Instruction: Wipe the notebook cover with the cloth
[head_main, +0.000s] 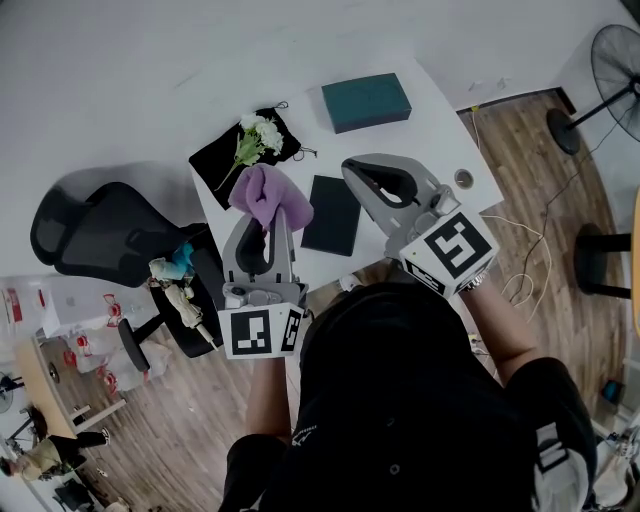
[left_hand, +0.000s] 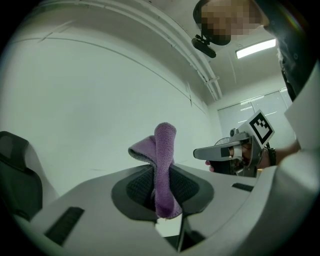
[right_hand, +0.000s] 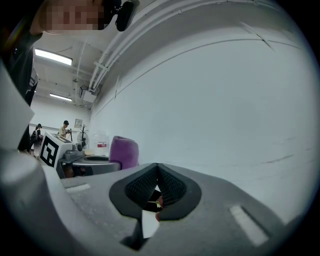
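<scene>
A dark notebook (head_main: 333, 213) lies flat on the white table (head_main: 440, 120), in the middle. My left gripper (head_main: 270, 208) is shut on a purple cloth (head_main: 266, 193), which bunches out past the jaws just left of the notebook. In the left gripper view the cloth (left_hand: 164, 170) stands up between the pads of the left gripper (left_hand: 163, 186), lifted and facing the wall. My right gripper (head_main: 357, 172) hovers above the notebook's right edge. Its jaws are shut with nothing between them in the right gripper view (right_hand: 157, 175). The purple cloth (right_hand: 123, 152) shows there to the left.
A teal box (head_main: 366, 101) sits at the table's far side. White flowers (head_main: 256, 135) lie on a black cloth (head_main: 222, 158) at the far left, and a small tape roll (head_main: 464, 179) near the right edge. A black office chair (head_main: 95, 232) stands left; fans (head_main: 612, 60) stand right.
</scene>
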